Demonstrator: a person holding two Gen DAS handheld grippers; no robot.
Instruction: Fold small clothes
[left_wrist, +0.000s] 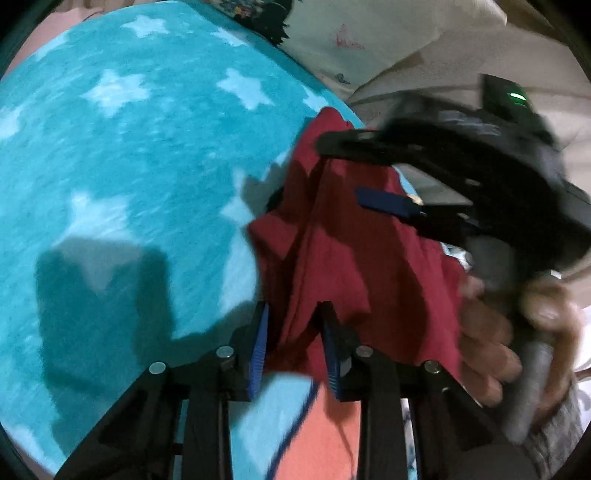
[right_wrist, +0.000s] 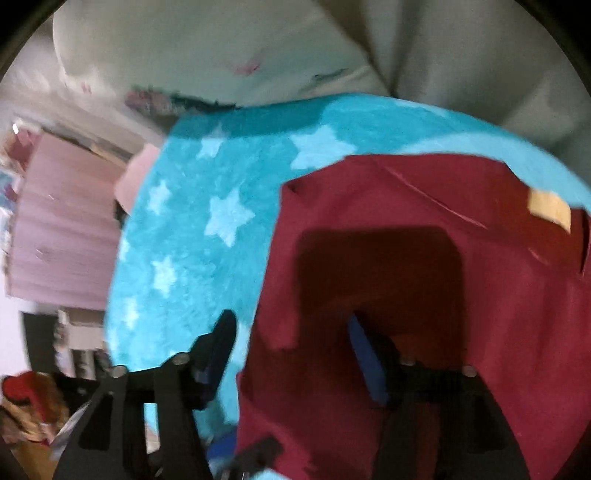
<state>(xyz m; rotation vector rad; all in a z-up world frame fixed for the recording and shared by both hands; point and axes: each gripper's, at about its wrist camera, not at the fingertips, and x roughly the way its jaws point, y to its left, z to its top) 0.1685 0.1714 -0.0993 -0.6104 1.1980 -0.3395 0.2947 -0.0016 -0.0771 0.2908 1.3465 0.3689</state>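
Note:
A dark red small garment (left_wrist: 354, 251) hangs bunched above a turquoise blanket with pale stars (left_wrist: 122, 155). My left gripper (left_wrist: 295, 321) has its blue-padded fingers (left_wrist: 260, 347) closed around the garment's lower edge, cloth filling the gap. My right gripper (left_wrist: 369, 170) shows in the left wrist view with its jaws wide apart, lying over the upper part of the cloth. In the right wrist view the right gripper (right_wrist: 291, 325) is spread wide, and the red garment (right_wrist: 424, 258) with a tan label (right_wrist: 548, 208) drapes over its right finger.
Cream bedding (right_wrist: 229, 48) lies beyond the blanket (right_wrist: 207, 206). Pink furniture (right_wrist: 62, 229) stands at the left. An orange cloth with a dark blue edge (left_wrist: 317, 432) lies below the left gripper. A hand (left_wrist: 491, 350) holds the right gripper's handle.

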